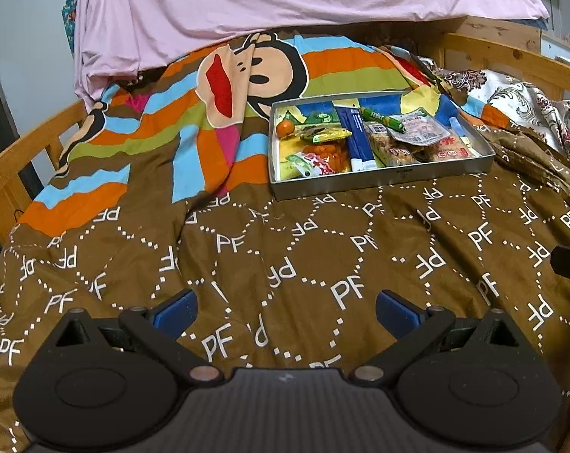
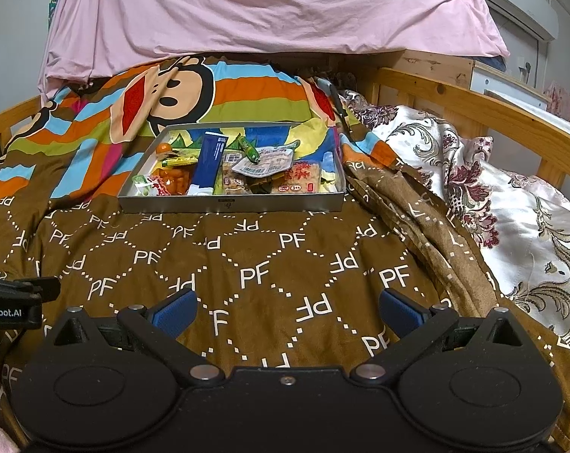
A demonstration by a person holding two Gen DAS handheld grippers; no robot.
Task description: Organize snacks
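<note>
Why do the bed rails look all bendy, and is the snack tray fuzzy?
Left wrist view: the fisheye lens bows the wooden bed rail, and the corners go dark. Right wrist view: same curving; the snack tray is sharp, evenly lit, without glare.

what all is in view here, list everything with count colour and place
metal tray: 1, silver, on the bedspread, holding the snacks
blue box: 1, in the tray, left of middle
small orange fruit: 1, tray's far left corner
green stick snack: 1, lying atop packets
other snack packets: several, mixed colours, in the tray
bedspread: 1, brown with white PF letters
pink sheet: 1, hanging behind
floral quilt: 1, white, right side
left gripper: open, empty
right gripper: open, empty
</note>
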